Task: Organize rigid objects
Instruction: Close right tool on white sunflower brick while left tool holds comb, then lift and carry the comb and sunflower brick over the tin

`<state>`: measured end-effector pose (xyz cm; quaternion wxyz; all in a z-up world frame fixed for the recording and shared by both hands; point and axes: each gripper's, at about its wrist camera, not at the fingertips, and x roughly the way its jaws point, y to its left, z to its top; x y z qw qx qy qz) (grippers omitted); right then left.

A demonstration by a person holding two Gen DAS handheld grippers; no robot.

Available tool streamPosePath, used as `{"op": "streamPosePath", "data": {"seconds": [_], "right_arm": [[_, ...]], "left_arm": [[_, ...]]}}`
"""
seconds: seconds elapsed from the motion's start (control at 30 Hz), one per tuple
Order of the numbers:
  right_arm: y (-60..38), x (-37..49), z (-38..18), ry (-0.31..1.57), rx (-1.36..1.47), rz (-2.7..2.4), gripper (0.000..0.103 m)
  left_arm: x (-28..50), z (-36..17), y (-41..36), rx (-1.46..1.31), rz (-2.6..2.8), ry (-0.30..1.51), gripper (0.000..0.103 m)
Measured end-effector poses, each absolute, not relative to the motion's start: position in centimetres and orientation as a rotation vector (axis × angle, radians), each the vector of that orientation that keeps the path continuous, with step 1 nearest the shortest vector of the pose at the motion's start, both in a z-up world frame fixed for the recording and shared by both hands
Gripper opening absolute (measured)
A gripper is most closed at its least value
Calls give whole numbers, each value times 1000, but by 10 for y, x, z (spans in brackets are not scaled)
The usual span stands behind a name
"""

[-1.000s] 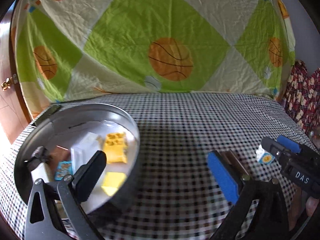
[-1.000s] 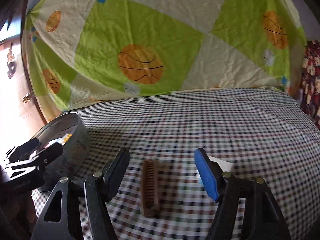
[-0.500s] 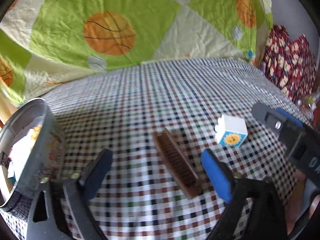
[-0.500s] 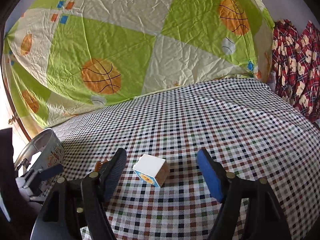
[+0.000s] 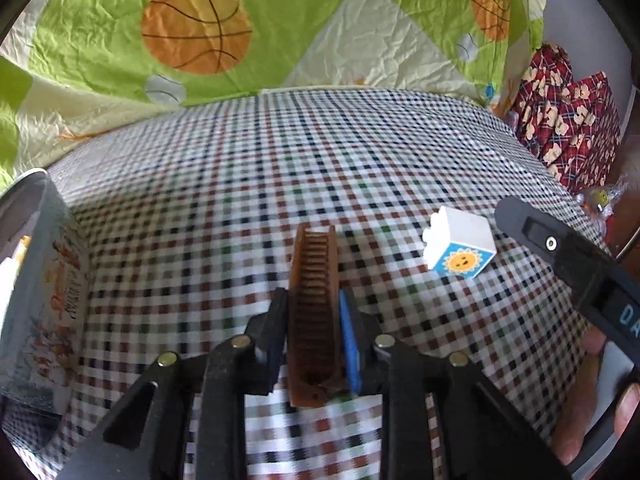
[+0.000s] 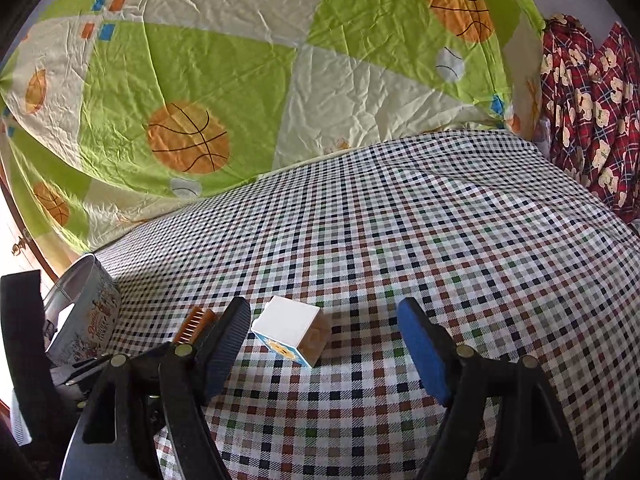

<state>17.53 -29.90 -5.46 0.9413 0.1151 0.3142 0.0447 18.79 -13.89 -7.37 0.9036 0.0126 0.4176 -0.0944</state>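
Observation:
A brown comb (image 5: pixel 314 276) lies on the checked cloth (image 5: pixel 240 200), and my left gripper (image 5: pixel 314 320) is shut on its near half, one pad on each long side. A white toy block with a sun picture (image 5: pixel 460 242) sits to the comb's right. In the right wrist view the same block (image 6: pixel 292 330) rests on the cloth between the fingers of my right gripper (image 6: pixel 324 332). That gripper is open: the block is close to the left finger and neither pad touches it. The comb's tip (image 6: pixel 196 322) shows just left of that finger.
A round metal tin (image 5: pixel 40 280) with printed sides stands at the left edge, also seen as the tin (image 6: pixel 84 316) in the right wrist view. A green basketball-print sheet (image 6: pixel 200 100) hangs behind. Red plaid fabric (image 6: pixel 592 120) lies at the far right. A person's fingers (image 5: pixel 592 412) hold the right gripper's handle.
My left gripper swung right from over the tin to the comb and closed on it. My right gripper shifted from the comb to the white block, which now sits between its fingers.

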Motion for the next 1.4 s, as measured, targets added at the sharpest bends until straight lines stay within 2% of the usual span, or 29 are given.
{"op": "streamPosePath", "data": {"seconds": [0.27, 0.77, 0.8, 0.87, 1.4], "right_arm": [[-281, 188, -58, 690, 176, 93, 78], [-260, 214, -73, 836, 76, 66, 78], [-260, 214, -74, 840, 73, 63, 76], [-259, 215, -74, 846, 64, 68, 55], [-254, 205, -64, 773, 56, 136, 53]], "left_arm": [[189, -57, -104, 49, -79, 762, 23], [192, -57, -98, 40, -86, 738, 23], [192, -57, -97, 33, -85, 739, 23], [192, -57, -96, 27, -83, 735, 23], [183, -51, -87, -29, -68, 674, 23]]}}
